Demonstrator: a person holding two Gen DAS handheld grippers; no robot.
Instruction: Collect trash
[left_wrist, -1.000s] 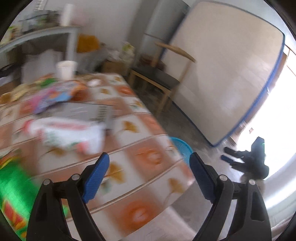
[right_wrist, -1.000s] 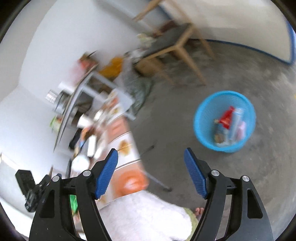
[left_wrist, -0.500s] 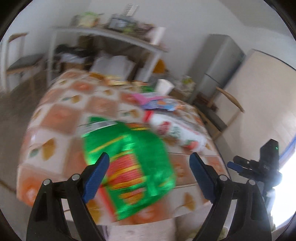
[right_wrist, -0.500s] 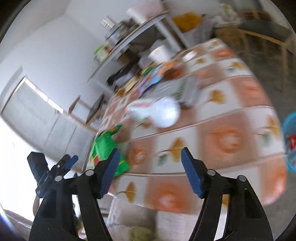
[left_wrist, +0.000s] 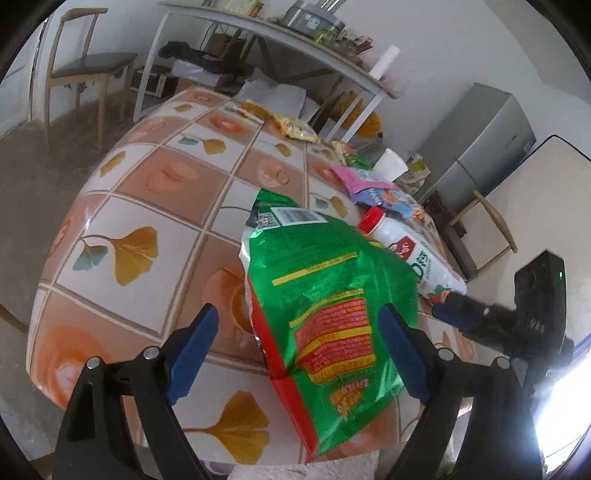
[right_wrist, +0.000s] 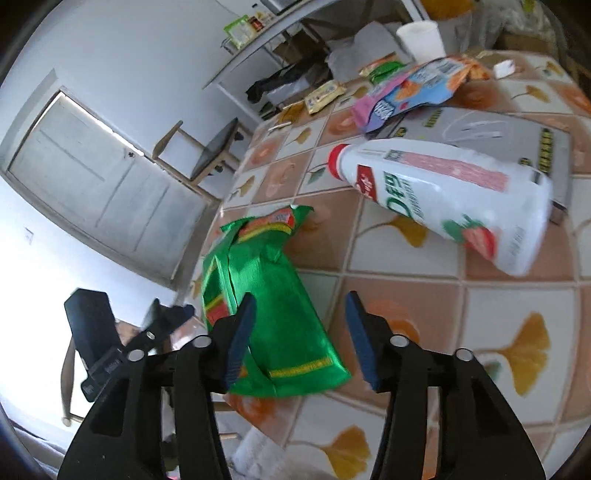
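A shiny green snack bag is lying flat at the near edge of the table, which is wearing a tiled cloth of orange squares and ginkgo leaves. The bag is crinkled foil, catching the light; on the face that is showing there are a barcode label at its far end, yellow bars, blocks of red and yellow print and a red strip along its left side. In the right wrist view the same bag is showing a folded, creased surface with a red and yellow panel at its far tip and a yellow line near its near end.

The left gripper is hovering over the near half of the bag with its blue pads spread wide, one on each side of the bag and neither pressing on it. The right gripper is hanging above the bag's right edge, and its jaws are closing; part of the green bag is lying between them, but the pads are not pinching it.

A white drink bottle with a red cap and a strawberry picture is lying on its side just to the right of the bag and further back. Behind it a grey flat carton is resting on the table, with a pink and blue wrapper lying on top of it. Further back a white paper cup is standing upright, and small yellow packets are scattered near the far edge. A wooden chair is standing on the floor to the far left.
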